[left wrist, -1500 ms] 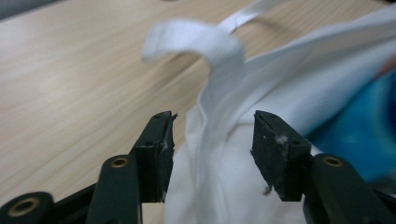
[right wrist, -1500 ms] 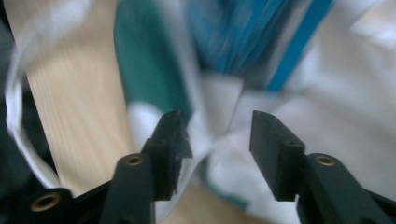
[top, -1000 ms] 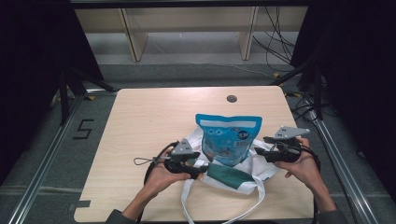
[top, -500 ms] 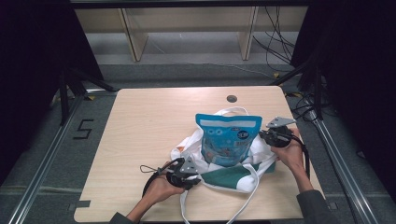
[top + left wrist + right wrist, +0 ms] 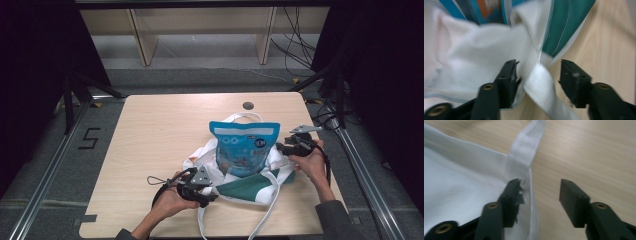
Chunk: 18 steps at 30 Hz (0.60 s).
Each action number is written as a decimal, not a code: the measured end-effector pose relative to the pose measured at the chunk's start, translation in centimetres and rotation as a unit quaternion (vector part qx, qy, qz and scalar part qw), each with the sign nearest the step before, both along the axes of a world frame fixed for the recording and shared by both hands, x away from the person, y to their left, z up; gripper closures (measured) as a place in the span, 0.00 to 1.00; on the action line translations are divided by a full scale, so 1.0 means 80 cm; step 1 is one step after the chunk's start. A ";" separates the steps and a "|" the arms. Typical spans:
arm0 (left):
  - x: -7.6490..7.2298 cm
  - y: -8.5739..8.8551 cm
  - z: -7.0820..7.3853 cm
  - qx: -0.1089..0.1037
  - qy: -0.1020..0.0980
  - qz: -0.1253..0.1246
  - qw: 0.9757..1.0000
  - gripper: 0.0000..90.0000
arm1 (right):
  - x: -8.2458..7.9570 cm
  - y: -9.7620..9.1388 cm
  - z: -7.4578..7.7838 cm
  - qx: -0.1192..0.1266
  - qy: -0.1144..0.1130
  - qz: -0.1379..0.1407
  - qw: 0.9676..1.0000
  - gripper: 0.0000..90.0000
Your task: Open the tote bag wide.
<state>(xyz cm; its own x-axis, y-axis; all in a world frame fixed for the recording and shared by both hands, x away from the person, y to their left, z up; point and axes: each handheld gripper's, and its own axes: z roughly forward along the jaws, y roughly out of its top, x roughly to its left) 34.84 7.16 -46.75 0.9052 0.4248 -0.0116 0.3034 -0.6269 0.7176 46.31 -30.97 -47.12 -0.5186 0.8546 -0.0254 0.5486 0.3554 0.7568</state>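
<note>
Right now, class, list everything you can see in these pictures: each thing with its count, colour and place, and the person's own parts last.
Table: one, light wood, centre of the high view.
Snack pouch: one, blue, upright in the cloth bag.
Cloth bag: one, white with a green panel, on the table's near half.
Bag straps: white, one between the left jaws, one just beyond the right jaws.
Round hole: one, dark, at the table's far edge.
Number 5: one, black, on the floor at left.
Left hand-held gripper: one, black, open, at the bag's near left.
Right hand-held gripper: one, black, open, at the bag's right edge.
</note>
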 end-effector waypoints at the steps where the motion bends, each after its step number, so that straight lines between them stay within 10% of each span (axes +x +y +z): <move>1: 0.003 0.003 0.009 -0.006 -0.006 0.002 1.000 0.47 | -0.007 -0.002 0.009 0.003 -0.004 0.006 1.000 0.54; 7: 0.037 0.029 0.040 -0.036 -0.048 0.074 0.995 0.42 | -0.074 -0.001 0.059 0.093 -0.022 0.074 0.993 0.51; 10: 0.068 0.041 0.034 -0.027 -0.050 0.134 0.989 0.42 | -0.108 0.018 0.060 0.080 -0.005 0.136 0.987 0.50; 14: 0.095 0.037 0.024 -0.007 -0.042 0.155 0.987 0.41 | -0.126 0.038 0.055 0.065 -0.008 0.181 0.981 0.49; 18: 0.113 0.022 0.021 -0.031 -0.029 0.134 0.990 0.44 | -0.122 0.061 0.045 0.035 0.000 0.213 0.977 0.47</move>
